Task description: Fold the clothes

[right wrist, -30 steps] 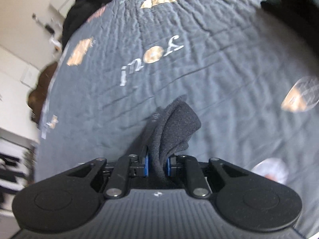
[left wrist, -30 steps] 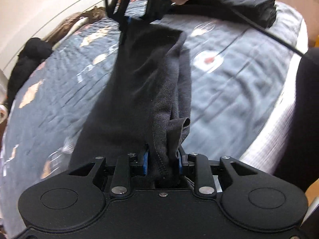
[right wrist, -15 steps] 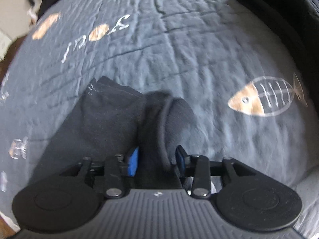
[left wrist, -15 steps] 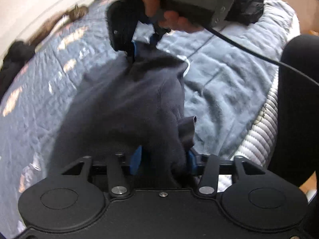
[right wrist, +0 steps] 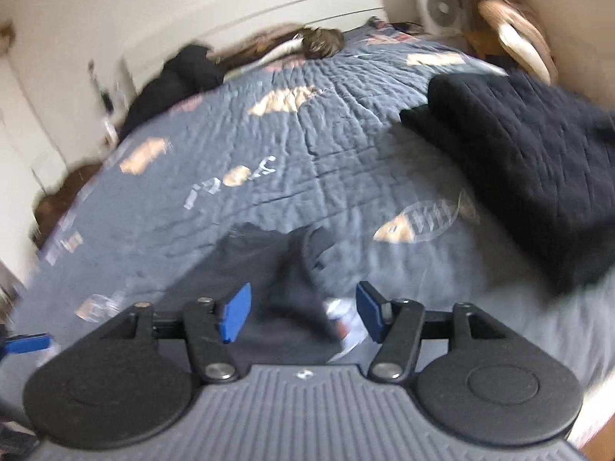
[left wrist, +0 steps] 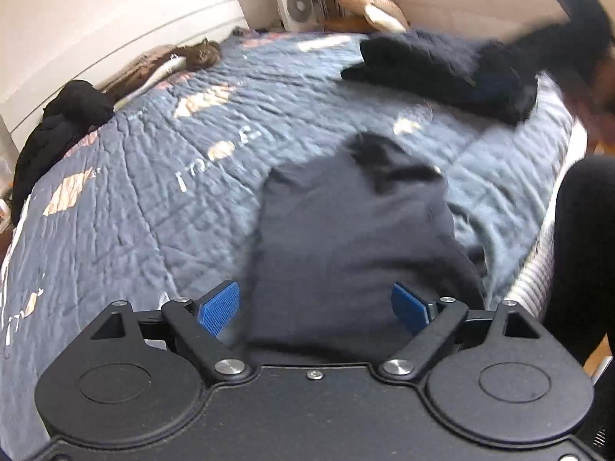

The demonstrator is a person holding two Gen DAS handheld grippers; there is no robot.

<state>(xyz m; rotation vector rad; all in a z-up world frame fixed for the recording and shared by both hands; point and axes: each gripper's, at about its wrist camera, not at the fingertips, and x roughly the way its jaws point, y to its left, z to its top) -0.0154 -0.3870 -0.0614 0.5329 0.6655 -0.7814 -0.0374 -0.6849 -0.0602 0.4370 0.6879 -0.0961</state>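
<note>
Left gripper (left wrist: pixel 314 305) and right gripper (right wrist: pixel 303 313): jaws spread wide, gripping nothing. Folded dark garment (left wrist: pixel 346 238) lies on the fish-print quilt (left wrist: pixel 153 199). A dark folded pile (right wrist: pixel 519 161) lies beyond the garment on the quilt.

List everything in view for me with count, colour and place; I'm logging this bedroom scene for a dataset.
Folded dark navy garment: one, on the quilt, just ahead of both grippers.
Grey-blue fish-print quilt: one, covering the bed.
Black quilted folded pile: one, far right of bed.
Black bundled clothing: one, far left edge of bed.
Brown furry heap: one, at the wall side.
White box fan: one, beyond the bed.
Left gripper: black, blue pads, open.
Right gripper: black, blue pads, open.
</note>
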